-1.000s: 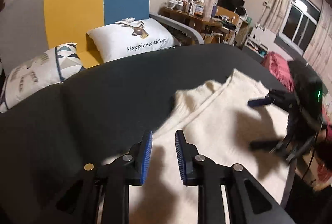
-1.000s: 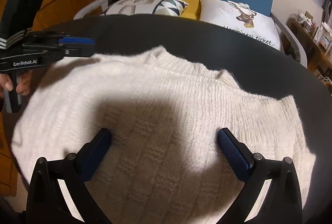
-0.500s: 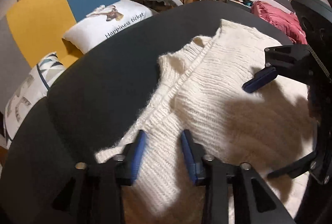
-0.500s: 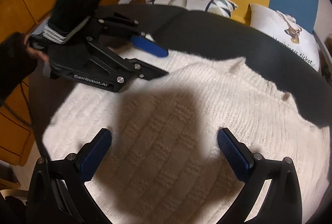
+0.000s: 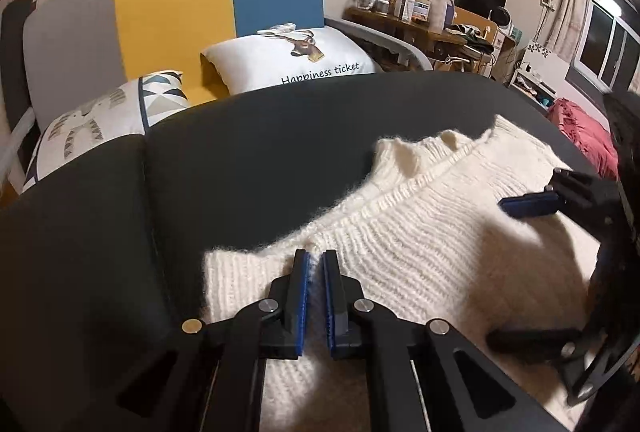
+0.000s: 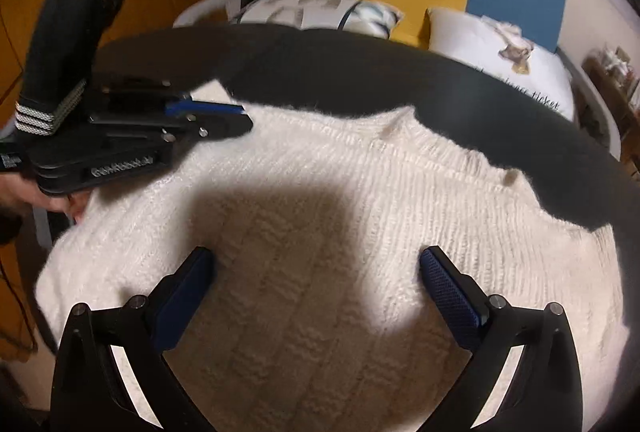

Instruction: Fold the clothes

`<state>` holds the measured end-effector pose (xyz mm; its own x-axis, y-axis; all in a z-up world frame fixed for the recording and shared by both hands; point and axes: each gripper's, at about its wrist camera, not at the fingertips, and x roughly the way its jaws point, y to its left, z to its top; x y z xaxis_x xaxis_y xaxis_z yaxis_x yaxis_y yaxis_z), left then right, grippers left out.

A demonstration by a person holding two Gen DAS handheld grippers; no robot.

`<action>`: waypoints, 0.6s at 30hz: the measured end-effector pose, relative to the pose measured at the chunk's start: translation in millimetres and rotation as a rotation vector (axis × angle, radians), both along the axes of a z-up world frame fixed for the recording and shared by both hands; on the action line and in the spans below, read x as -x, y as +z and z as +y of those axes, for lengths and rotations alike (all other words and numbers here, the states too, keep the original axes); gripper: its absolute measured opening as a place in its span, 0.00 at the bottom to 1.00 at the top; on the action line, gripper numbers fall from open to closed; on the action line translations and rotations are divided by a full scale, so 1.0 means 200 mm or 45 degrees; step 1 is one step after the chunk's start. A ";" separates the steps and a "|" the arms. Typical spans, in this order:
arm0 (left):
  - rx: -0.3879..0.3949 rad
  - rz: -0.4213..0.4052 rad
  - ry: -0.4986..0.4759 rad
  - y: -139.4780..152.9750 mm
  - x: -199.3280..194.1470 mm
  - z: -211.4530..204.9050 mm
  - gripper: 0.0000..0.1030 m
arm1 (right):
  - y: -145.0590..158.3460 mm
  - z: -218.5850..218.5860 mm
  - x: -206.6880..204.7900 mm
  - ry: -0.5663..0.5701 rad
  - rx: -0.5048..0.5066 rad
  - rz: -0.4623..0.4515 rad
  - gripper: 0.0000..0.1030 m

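Observation:
A cream knit sweater (image 5: 420, 244) lies flat on the black table (image 5: 260, 160). My left gripper (image 5: 316, 260) is down at the sweater's far left edge, near the shoulder seam. Its jaws are closing, and a ridge of knit is pinched between the blue pads. The right wrist view shows that same left gripper (image 6: 224, 116) at the sweater's (image 6: 340, 192) upper left corner, with a hand behind it. My right gripper (image 6: 316, 264) hovers over the middle of the sweater, jaws wide open with nothing between them. It also shows at the right edge of the left wrist view, right gripper (image 5: 512, 272).
Behind the table (image 6: 360, 72) stands a grey, yellow and blue sofa (image 5: 172, 20) with a patterned pillow (image 5: 100, 120) and a white deer pillow (image 5: 292, 60). A cluttered desk (image 5: 420, 20) and a red cloth (image 5: 584, 136) sit at the far right.
My left gripper has sunk onto the sweater's edge and its jaws have narrowed around the knit. The right gripper has drifted sideways over the sweater, still wide open.

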<state>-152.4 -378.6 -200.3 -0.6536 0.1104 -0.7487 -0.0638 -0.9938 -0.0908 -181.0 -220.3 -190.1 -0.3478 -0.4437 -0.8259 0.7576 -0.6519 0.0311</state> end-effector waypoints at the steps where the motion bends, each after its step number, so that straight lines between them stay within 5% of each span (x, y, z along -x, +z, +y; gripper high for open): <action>1: -0.018 -0.007 0.005 0.01 0.00 -0.01 0.10 | -0.01 0.01 -0.02 -0.002 0.007 0.025 1.00; 4: -0.035 -0.007 0.041 0.05 -0.02 -0.04 0.19 | -0.01 0.01 -0.02 -0.004 0.013 0.024 1.00; 9: -0.130 0.108 0.016 0.17 -0.23 -0.07 0.20 | 0.06 0.04 -0.04 0.026 0.061 -0.024 1.00; 14: 0.039 -0.012 0.018 0.04 -0.23 0.01 0.21 | 0.03 0.03 -0.06 0.088 0.038 -0.025 1.00; 18: -0.118 -0.026 0.201 0.03 -0.18 -0.09 0.24 | -0.03 0.00 -0.11 0.030 -0.003 0.061 1.00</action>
